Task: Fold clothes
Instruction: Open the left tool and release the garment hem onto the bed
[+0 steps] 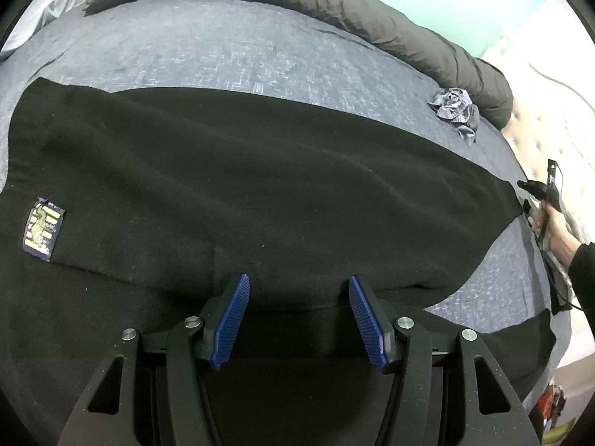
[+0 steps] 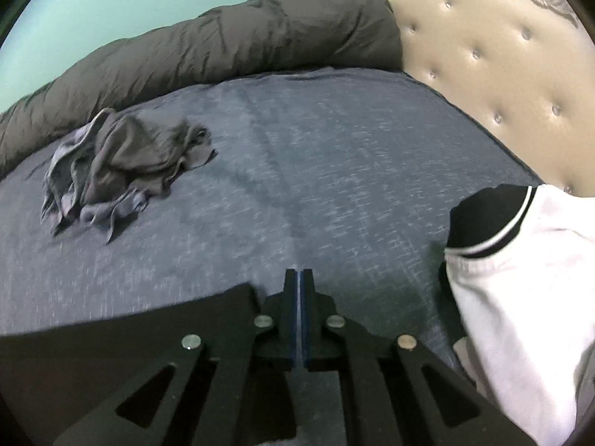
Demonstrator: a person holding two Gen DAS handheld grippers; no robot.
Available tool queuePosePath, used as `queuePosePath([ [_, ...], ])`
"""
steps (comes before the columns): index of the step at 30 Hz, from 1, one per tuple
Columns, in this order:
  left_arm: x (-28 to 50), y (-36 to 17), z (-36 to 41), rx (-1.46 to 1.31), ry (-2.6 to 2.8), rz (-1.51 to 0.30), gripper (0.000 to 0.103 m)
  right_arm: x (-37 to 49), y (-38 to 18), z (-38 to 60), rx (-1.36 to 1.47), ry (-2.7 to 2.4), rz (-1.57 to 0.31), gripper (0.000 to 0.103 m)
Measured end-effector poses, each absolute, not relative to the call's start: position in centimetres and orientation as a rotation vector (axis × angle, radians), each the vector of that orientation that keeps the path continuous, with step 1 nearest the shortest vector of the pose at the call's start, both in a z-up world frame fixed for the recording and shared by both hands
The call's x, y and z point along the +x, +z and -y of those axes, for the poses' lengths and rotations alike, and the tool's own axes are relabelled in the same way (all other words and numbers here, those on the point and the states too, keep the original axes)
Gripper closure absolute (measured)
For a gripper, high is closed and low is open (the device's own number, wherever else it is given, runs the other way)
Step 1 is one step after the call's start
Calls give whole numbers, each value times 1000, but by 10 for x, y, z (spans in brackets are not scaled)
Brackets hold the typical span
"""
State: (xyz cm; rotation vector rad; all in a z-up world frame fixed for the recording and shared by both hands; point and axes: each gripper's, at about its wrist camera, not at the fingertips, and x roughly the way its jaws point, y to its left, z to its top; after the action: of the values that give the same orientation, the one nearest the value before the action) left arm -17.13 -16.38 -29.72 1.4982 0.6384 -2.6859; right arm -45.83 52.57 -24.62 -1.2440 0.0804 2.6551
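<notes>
Blue-grey bedding (image 1: 208,48) covers the bed. At the bottom of the left wrist view, the left claw (image 1: 299,319) stands apart, its blue pads (image 1: 230,319) over the near edge of the black garment (image 1: 241,171), gripping nothing. That garment spreads across the frame's middle, a patch (image 1: 44,228) at its left. At the right edge a hand (image 1: 550,223) holds the right claw (image 2: 297,275), pressed together and empty. Beyond lie a crumpled grey garment (image 2: 119,171), a rolled dark duvet (image 2: 208,48) and a tufted headboard (image 2: 494,63); a white garment (image 2: 520,297) sits lower right.
</notes>
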Motion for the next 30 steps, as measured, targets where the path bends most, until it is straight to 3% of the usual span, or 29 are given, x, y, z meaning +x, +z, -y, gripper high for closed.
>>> queuePosePath([
  [8, -162, -294, 169, 1481, -2692, -726, 42, -391, -235, -455, -1300, 2877, -175, 101],
  [16, -132, -270, 177, 1434, -2666, -686, 42, -298, -237, -385, -1389, 2988, -487, 99],
  [22, -94, -252, 200, 1446, -2597, -667, 42, -235, -246, -342, -1447, 3016, -626, 87],
  [27, -57, -246, 231, 1439, -2487, -685, 42, -191, -252, -312, -1507, 3047, -685, 84],
  [30, -32, -245, 249, 1420, -2436, -746, 42, -169, -253, -304, -1524, 3068, -730, 75],
])
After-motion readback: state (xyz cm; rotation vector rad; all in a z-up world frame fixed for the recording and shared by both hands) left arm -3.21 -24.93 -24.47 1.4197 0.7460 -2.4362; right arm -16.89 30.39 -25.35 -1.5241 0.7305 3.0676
